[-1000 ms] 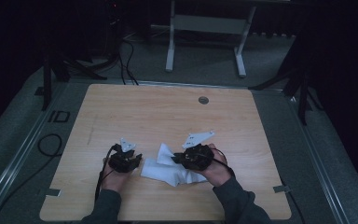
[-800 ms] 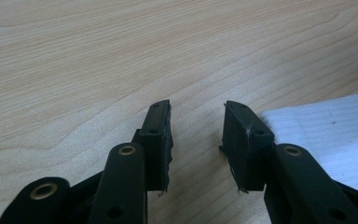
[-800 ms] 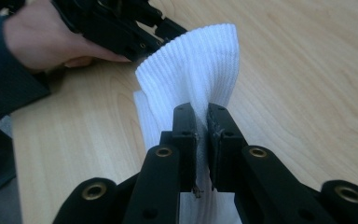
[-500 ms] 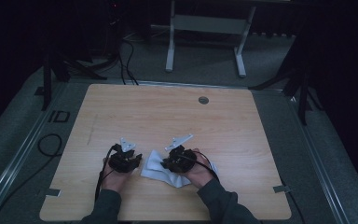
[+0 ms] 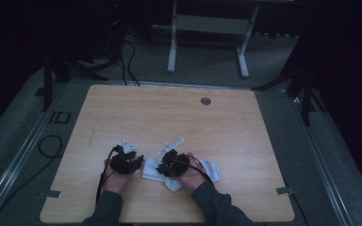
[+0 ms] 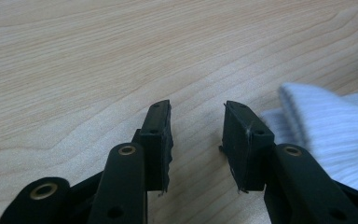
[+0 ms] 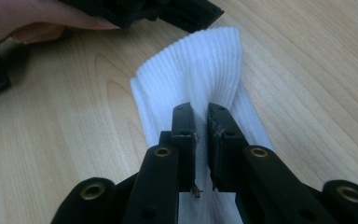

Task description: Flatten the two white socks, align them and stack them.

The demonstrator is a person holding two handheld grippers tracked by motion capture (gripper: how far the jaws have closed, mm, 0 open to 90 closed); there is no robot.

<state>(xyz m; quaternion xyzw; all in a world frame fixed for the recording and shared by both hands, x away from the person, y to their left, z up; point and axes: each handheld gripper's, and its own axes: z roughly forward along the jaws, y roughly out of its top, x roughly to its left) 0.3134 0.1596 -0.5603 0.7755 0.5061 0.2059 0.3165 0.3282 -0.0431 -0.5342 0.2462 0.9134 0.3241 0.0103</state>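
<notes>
Leftward and down since a second ago, the right gripper (image 7: 201, 123) pinches a fold of the white ribbed cotton sock (image 7: 200, 60) on the wooden table (image 5: 169, 113); folding looks half done. Beside it, the left gripper (image 6: 196, 128) gapes empty.

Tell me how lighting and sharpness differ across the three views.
High view: dim, room beyond the table nearly black, white sock the brightest patch. Left gripper view: bright and even, wood grain crisp, sock soft at the right edge. Right gripper view: bright, sock ribbing sharp, near gripper body slightly blurred.
</notes>
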